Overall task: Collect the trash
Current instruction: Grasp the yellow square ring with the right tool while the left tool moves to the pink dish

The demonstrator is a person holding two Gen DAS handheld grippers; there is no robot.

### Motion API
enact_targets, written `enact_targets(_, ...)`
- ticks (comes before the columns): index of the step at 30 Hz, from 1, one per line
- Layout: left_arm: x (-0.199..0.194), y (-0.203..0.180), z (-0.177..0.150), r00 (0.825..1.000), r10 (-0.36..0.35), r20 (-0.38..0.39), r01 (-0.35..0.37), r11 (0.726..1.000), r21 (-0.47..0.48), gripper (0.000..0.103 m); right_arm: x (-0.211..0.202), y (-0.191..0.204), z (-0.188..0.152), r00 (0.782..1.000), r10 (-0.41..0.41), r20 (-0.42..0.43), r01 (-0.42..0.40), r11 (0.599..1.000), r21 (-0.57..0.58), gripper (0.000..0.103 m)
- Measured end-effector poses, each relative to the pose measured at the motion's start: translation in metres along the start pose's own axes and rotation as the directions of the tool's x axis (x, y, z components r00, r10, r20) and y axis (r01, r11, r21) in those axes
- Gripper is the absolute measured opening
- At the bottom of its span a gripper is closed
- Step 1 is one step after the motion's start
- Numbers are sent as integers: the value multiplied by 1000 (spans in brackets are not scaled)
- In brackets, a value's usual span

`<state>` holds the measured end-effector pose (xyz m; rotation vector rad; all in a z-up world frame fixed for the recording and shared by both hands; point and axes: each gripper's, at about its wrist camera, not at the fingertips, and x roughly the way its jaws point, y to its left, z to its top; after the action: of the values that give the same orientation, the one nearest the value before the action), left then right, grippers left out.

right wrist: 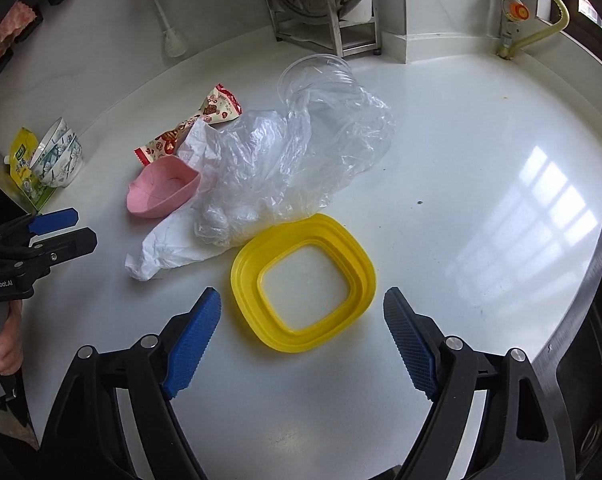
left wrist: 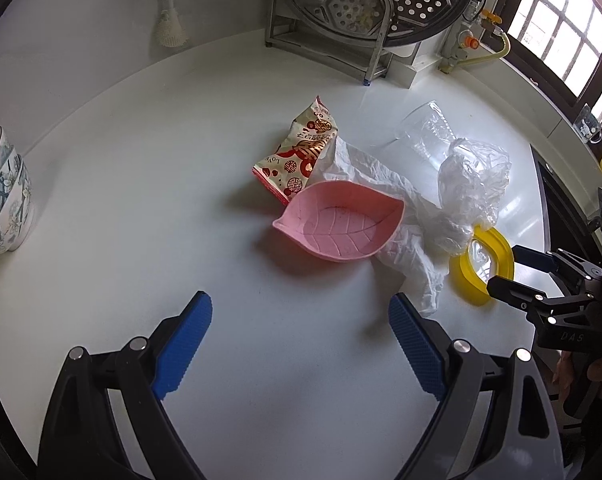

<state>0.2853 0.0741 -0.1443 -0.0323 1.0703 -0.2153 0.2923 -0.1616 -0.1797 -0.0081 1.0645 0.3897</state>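
Note:
A pile of trash lies mid-counter: a red-and-cream snack wrapper (left wrist: 297, 148) (right wrist: 189, 130), crumpled white paper (left wrist: 385, 196) (right wrist: 169, 248), a clear plastic bag (left wrist: 473, 184) (right wrist: 297, 160) and a clear plastic cup (left wrist: 425, 128) (right wrist: 321, 76) on its side. A pink leaf-shaped dish (left wrist: 337, 224) (right wrist: 161, 192) rests against the paper. A yellow square ring lid (left wrist: 481, 268) (right wrist: 305, 280) lies flat beside the bag. My left gripper (left wrist: 301, 312) is open, just short of the pink dish. My right gripper (right wrist: 303, 312) (left wrist: 501, 268) is open, its blue fingers on either side of the yellow lid's near edge, not pressing it.
Stacked floral bowls (left wrist: 5, 196) (right wrist: 59, 156) stand at the left beside a yellow-green pouch (right wrist: 25, 164). A metal rack with a steamer tray (left wrist: 365, 12) stands at the back wall. A steel sink edge (right wrist: 581, 280) runs along the right. A hand (right wrist: 5, 344) holds the left gripper.

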Motion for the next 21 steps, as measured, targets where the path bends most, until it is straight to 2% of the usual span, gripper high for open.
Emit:
enact_targets(3,2,0,1,1000,-1,-2,1,1000,-2,88,5,6,1,1000,-6,-17,5,999,-46,80)
enact_targets(8,5,1,5,1000,0,-1,0,1000,-11,88,13,12,5,998,-63,-8,62,990,-123,80)
enact_targets(18,13,-1,12,1000,-1,1,1,1000,-19,88,19,10,8,999,-51,17,52,988,-145,79)
enact_targets(21,15,-3,14,1000,-4,-2,4,1000,-20,88,19,12,7,997,-67,21,70,984,-165,75)
